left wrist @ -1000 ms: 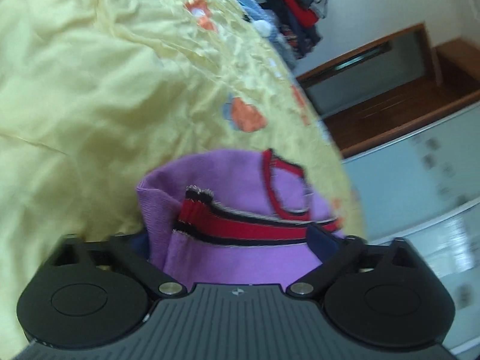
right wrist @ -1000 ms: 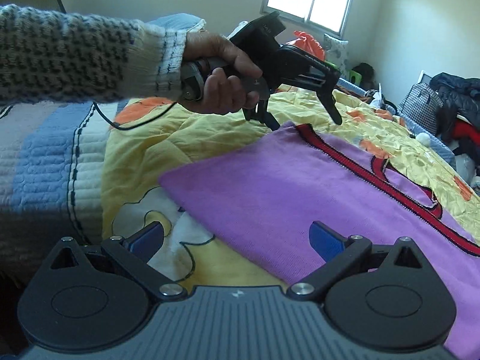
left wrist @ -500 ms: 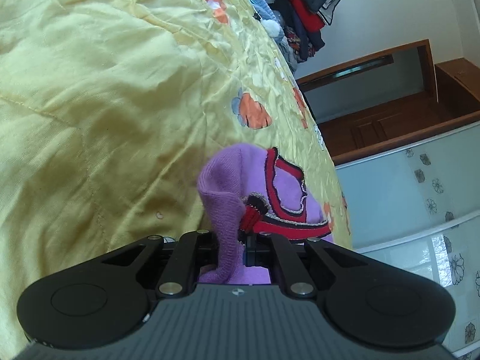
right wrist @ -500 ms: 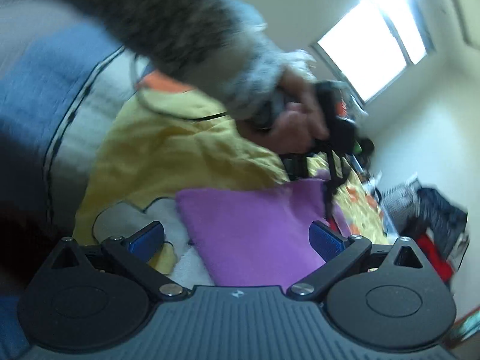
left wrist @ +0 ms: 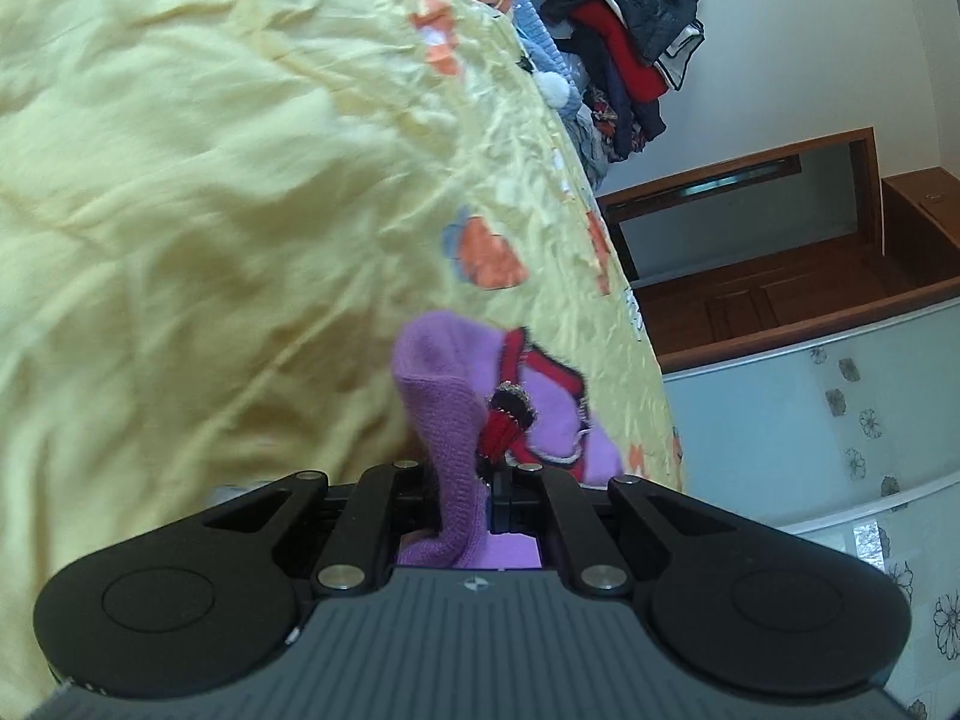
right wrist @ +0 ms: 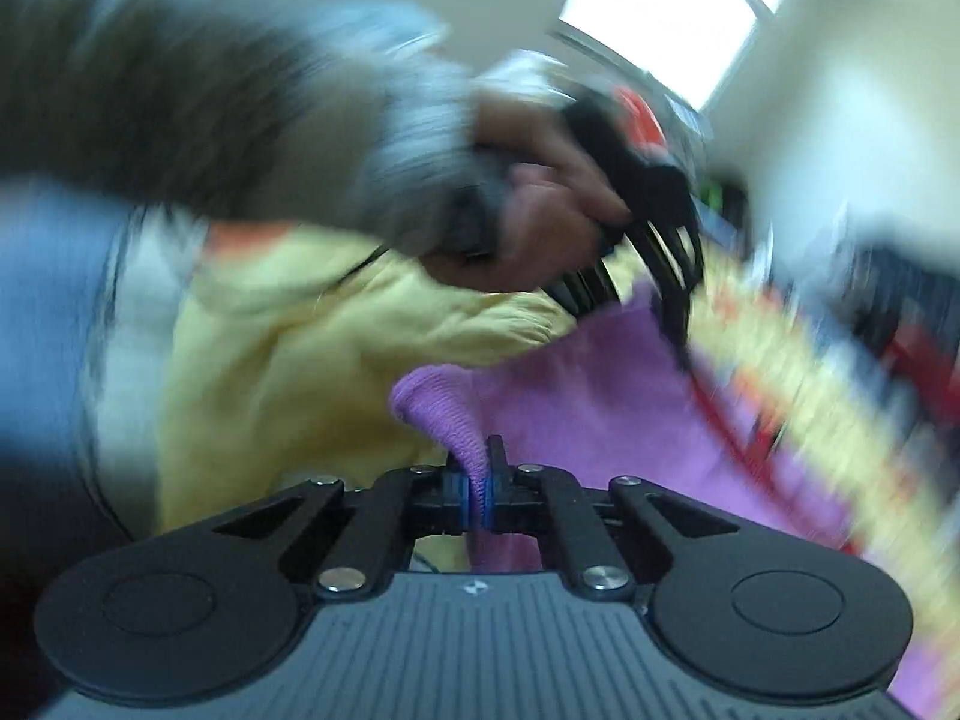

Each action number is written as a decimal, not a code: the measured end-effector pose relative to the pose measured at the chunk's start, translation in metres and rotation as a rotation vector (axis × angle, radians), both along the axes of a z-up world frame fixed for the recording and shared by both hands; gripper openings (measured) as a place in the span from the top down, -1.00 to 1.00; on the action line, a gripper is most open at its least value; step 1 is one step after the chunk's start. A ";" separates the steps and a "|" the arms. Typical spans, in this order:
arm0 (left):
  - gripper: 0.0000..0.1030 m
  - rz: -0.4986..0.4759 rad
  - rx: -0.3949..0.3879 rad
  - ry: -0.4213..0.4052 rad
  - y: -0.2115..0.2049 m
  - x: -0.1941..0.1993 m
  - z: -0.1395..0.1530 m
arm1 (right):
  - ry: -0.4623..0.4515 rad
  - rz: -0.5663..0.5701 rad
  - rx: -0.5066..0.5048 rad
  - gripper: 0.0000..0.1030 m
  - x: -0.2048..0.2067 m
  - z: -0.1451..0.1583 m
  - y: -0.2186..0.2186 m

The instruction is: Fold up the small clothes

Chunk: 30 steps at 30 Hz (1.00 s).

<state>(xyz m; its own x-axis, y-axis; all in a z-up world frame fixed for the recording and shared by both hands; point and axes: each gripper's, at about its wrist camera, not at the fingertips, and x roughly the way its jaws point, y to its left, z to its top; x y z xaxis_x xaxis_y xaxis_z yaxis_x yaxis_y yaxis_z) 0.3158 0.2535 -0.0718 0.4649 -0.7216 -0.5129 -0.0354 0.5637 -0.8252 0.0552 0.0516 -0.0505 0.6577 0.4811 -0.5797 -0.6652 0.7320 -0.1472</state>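
On the yellow bedspread (left wrist: 210,240), both grippers' jaws pinch the purple, apparently red-trimmed knit garment (right wrist: 576,402), bunched.

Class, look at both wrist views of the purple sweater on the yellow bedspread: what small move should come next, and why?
Probably lift both corners together and carry them across to start the fold. The left gripper pinches the purple sweater at its red-trimmed edge, and the right gripper, jaws just closed, pinches a plain corner, while the rest lies on the yellow bedspread.
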 end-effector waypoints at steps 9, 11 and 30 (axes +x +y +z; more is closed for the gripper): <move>0.83 0.054 0.056 0.055 -0.071 0.015 0.045 | 0.171 -0.233 0.499 0.93 0.036 0.027 -0.137; 0.83 0.072 0.096 0.084 -0.092 0.020 0.050 | 0.202 -0.291 0.583 0.93 0.041 0.020 -0.170; 0.83 -0.223 0.452 0.069 -0.388 0.043 0.052 | 0.263 -0.724 0.968 0.93 -0.005 -0.038 -0.364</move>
<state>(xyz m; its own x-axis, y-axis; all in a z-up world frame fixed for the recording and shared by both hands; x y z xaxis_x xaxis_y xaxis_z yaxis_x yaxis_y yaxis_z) 0.3588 -0.1342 -0.0203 0.2784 -0.4982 -0.8211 0.0809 0.8641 -0.4968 0.0502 -0.3122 -0.0887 0.8680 0.3595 -0.3426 0.0107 0.6762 0.7367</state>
